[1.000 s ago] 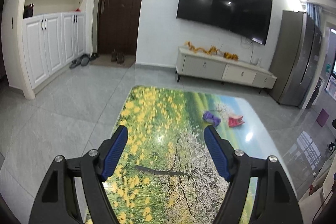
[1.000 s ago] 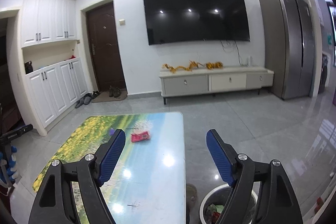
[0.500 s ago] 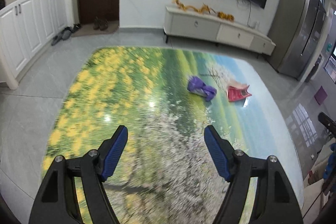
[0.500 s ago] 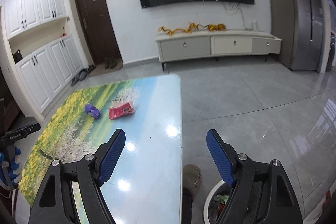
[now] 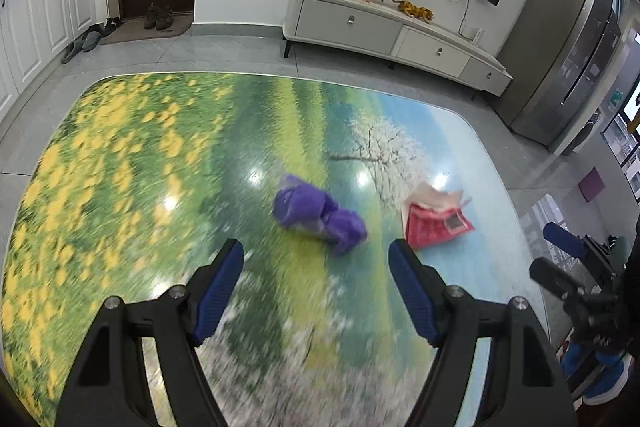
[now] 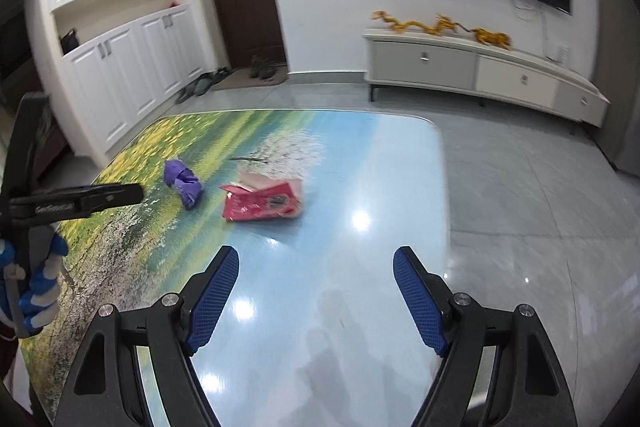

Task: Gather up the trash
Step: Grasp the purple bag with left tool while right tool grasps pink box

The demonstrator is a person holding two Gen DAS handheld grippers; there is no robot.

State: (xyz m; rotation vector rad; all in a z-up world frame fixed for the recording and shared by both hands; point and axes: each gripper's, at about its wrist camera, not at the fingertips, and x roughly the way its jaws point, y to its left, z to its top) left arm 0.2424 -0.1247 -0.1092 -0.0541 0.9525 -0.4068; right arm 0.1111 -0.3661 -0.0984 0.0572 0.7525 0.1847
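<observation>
My left tool hangs over the worktop, its blue fingers spread wide and holding nothing. Just ahead of it, roughly centred between the fingers, a crumpled purple wrapper lies on the printed meadow scene. To its right, apart from it, lies a torn red packet, flat on the blue part of the print. My right tool is likewise spread and empty, over the glossy blue end of the worktop; from here the red packet sits ahead and to the left, the purple wrapper further left, near the left tool's black body.
</observation>
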